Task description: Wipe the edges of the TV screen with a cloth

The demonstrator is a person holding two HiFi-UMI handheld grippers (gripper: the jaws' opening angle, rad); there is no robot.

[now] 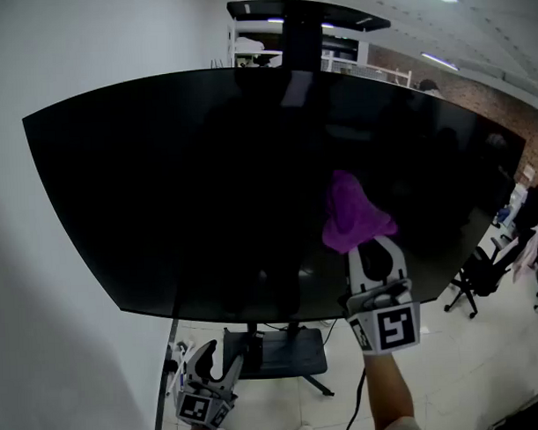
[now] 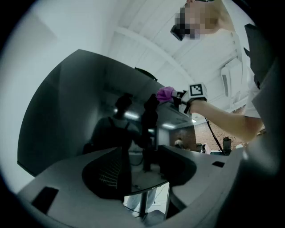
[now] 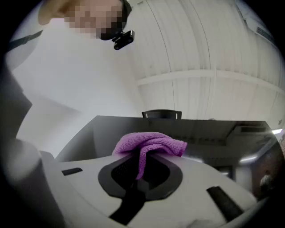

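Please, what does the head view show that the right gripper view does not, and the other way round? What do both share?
Only the head view shows the whole wide black TV screen on its dark floor stand, the left gripper low under the screen's bottom edge, and black office chairs at the right.

Only the right gripper view shows, close up, the right gripper with jaws shut on a fold of the purple microfibre cloth, and a small black camera on the person's head.

Both show the cloth held up in front of the dark screen.

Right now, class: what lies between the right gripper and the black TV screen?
A purple microfibre cloth, pinched in the right gripper; the head view shows it over the black TV screen.
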